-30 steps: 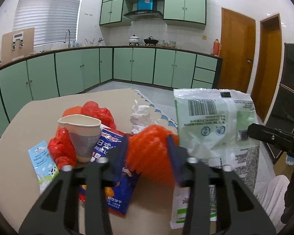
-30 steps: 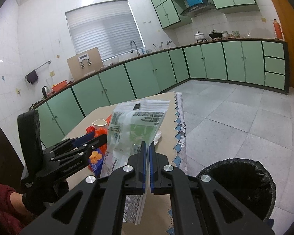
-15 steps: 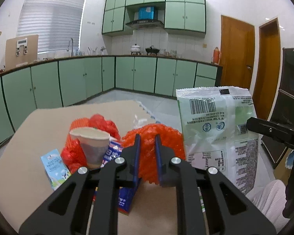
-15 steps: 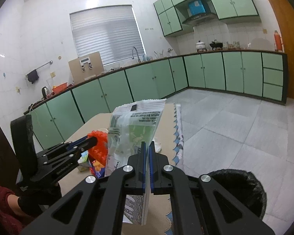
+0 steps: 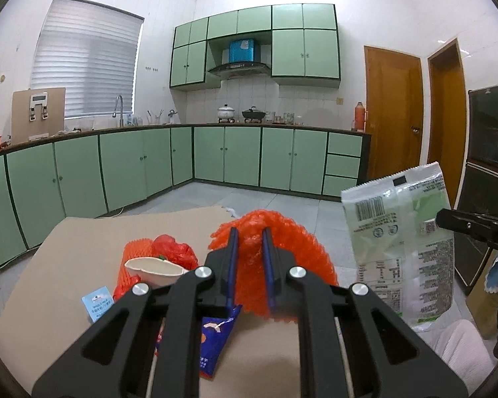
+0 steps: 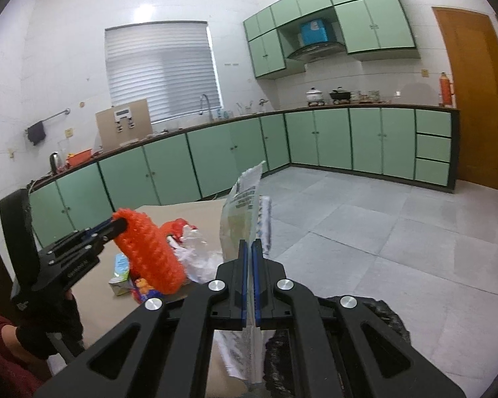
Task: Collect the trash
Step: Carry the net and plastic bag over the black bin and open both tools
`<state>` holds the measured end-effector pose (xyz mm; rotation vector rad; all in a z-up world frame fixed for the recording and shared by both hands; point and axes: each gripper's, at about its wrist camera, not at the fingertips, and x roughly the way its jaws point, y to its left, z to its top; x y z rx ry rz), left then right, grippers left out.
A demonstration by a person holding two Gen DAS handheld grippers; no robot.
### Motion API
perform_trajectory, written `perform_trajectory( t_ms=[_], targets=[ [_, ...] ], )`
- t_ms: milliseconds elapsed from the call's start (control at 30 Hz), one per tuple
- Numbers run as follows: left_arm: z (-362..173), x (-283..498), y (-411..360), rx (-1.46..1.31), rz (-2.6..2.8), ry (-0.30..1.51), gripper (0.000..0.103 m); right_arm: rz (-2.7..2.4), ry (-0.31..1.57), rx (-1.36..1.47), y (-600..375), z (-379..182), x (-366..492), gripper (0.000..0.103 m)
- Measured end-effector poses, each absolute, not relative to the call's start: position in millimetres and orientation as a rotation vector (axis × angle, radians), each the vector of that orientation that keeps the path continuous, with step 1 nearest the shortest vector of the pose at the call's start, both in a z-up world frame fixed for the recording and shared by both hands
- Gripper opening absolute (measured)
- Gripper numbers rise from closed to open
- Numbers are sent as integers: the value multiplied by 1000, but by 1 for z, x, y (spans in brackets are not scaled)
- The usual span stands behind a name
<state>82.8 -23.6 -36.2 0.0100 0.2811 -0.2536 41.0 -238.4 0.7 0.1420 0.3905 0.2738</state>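
My left gripper (image 5: 250, 237) is shut on an orange foam net (image 5: 292, 255) and holds it above the brown table (image 5: 66, 265). The net also shows in the right wrist view (image 6: 149, 248), held by the left gripper (image 6: 119, 224). My right gripper (image 6: 249, 245) is shut on a green-and-white plastic snack bag (image 6: 244, 205), lifted off the table; the bag hangs at the right of the left wrist view (image 5: 401, 238). On the table lie a red net bag (image 5: 169, 252), a paper cup (image 5: 156, 267), a small milk carton (image 5: 98, 303) and a blue snack wrapper (image 5: 215, 338).
A black-lined trash bin (image 6: 375, 315) stands on the tiled floor below my right gripper, beside the table's edge. Crumpled white plastic (image 6: 199, 258) lies on the table. Green cabinets line the far walls. A dark cabinet (image 5: 488, 165) stands at the right.
My left gripper closed on the orange net and lifted it off the table. My right gripper rose and swung right with the snack bag, so the bin lies directly beneath it.
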Motion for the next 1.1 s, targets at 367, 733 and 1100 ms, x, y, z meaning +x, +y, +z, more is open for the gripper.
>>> perform_trajectory(
  t_ms=[367,733,1100],
  targets=[
    [-42,86,-73,27,-401,299,12,190,402,164,-265,-11,43,3],
    [-72,120,-148,61,-530,347,12,75,457,224,-310,-46,59,3],
    [-128,163,-214,152,-574,483,13,-51,573,299,-356,-108,91,3]
  ],
)
